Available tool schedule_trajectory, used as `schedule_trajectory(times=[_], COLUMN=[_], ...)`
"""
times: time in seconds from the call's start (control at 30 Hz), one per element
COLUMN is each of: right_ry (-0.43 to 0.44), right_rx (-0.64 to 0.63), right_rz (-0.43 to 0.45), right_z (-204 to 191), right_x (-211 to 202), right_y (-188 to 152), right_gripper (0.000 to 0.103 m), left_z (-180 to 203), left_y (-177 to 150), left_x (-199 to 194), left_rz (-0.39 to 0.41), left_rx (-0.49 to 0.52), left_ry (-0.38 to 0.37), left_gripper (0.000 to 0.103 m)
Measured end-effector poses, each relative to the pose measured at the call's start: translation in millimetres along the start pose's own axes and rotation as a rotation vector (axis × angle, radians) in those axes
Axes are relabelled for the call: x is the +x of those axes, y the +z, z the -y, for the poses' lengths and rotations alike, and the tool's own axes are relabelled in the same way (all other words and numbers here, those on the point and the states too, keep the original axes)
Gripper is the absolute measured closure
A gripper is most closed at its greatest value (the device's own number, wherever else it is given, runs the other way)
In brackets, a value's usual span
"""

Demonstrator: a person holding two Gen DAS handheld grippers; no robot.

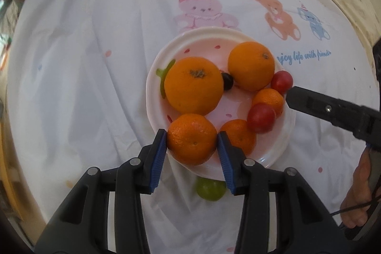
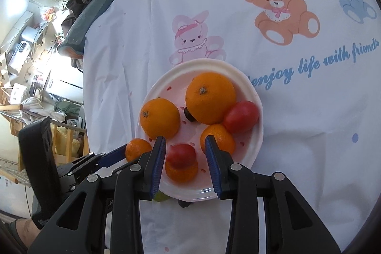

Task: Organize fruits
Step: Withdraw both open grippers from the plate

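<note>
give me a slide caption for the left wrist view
Left gripper closed on a mandarin at the near rim of a fruit-filled pink plate, green fruit below on the cloth.

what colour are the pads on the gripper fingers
Blue, on black fingers; the left gripper pads show it best in the left wrist view.

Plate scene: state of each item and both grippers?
plate: upright on tablecloth, holding fruit
mandarin: clamped between left gripper pads, at plate edge
two large oranges: resting on plate
right gripper: open, above red fruit
green fruit: off plate, on cloth
</note>
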State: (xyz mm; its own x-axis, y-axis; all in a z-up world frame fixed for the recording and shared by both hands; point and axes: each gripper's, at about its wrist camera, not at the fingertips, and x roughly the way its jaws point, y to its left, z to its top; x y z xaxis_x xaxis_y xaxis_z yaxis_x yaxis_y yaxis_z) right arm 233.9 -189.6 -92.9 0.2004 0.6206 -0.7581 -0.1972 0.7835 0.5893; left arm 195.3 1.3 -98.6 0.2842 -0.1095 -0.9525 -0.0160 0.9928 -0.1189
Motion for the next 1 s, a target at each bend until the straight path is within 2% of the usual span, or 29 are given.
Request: schedule_trajectory(times=[0.23,0.27,0.3,0.33,0.37,0.8,0.87,1.0], right_ry=[0.008,0.009,0.01,0.008,0.004,-0.006,-0.025,-0.064], right_rx=[0.009,0.011,0.015,0.021,0.029,0.034,0.024,0.03], right_rz=[0.02,0.022,0.022,0.02,0.022,0.07,0.077,0.072], right_z=[-0.1,-0.1,0.3,0.9,1.5,1.5,0.1,0.8], right_x=[-7.5,-8.4,-9.0,-9.5,-10.6,-33.9,-40.8,-54.1], right_y=[2.3,2.6,3.1,3.7,4.0,3.2,0.3,-11.7], right_gripper=[0.065,0.065,0.06,0.048,0.045,0.044,0.044,0.044], left_z=[-0.1,-0.1,-1.0,-2.5,-4.1,-4.2,-7.0,-4.9], left_y=[-0.7,-0.7,-0.6,-0.6,-0.8,-0.8,-4.1,-15.3], left_x=[3.7,4.1,4.2,2.7,0.2,-22.9,-31.4,-37.0], left_rz=[-0.024,-0.028,-0.027,-0.016,0.002,0.075,0.107,0.122], left_rx=[0.0,0.0,-0.004,-0.014,-0.022,0.025,0.022,0.075], left_ry=[-0.004,0.007,0.018,0.021,0.017,0.044,0.018,0.033], left_gripper=[0.062,0.047,0.02,0.011,0.008,0.008,0.008,0.008])
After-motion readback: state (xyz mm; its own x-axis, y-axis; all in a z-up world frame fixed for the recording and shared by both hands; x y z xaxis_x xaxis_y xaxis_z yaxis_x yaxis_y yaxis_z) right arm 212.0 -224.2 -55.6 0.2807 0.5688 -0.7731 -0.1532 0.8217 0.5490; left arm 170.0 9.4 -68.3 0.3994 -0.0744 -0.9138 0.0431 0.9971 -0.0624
